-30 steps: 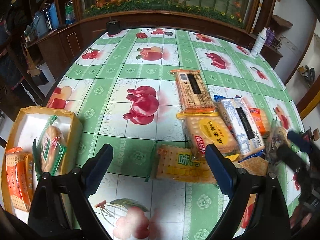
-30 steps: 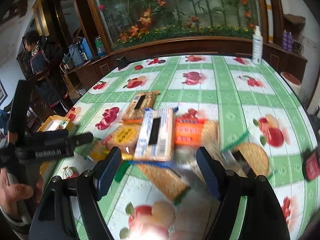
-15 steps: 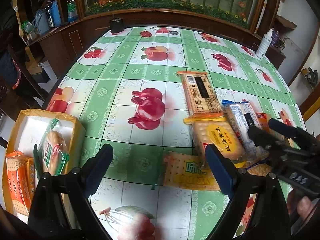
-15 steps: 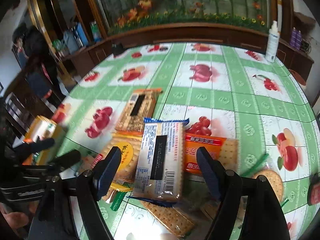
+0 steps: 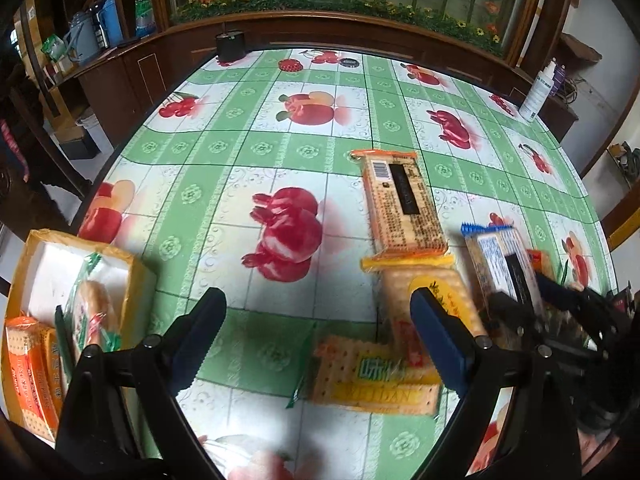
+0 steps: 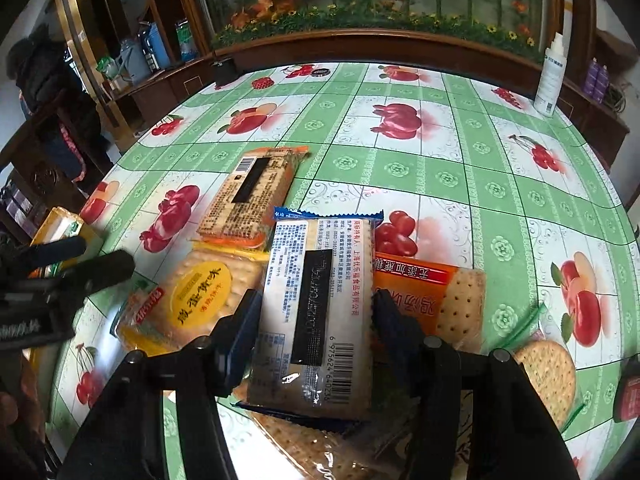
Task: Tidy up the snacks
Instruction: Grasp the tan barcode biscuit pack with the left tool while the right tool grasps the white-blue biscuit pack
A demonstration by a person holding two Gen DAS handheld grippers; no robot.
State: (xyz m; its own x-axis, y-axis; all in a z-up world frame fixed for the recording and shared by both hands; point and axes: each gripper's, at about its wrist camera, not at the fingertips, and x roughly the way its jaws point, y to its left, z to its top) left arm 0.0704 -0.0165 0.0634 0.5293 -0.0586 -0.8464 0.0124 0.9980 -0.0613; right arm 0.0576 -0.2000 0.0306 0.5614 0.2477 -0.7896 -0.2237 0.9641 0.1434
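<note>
Several cracker packs lie on the green fruit-print tablecloth (image 5: 280,148). My right gripper (image 6: 316,320) has its fingers against both sides of the white blue-edged pack (image 6: 316,312), which also shows in the left wrist view (image 5: 500,264). Beside it lie a yellow round-label pack (image 6: 196,300), an orange pack (image 6: 420,292), a tan barcode pack (image 6: 252,192) and a round cracker pack (image 6: 548,364). My left gripper (image 5: 316,340) is open and empty above the cloth, near a yellow-green cracker pack (image 5: 376,372). A yellow box (image 5: 36,280) at the left holds several snacks.
A white spray bottle (image 6: 552,76) stands at the far right edge of the table. A black object (image 5: 230,46) sits at the far edge. Wooden cabinets ring the table. A person in dark clothes (image 6: 44,76) stands at the left.
My right gripper has moved forward over the white blue-edged pack and narrowed until its fingers meet the pack's sides. My left gripper has shifted slightly and stays open.
</note>
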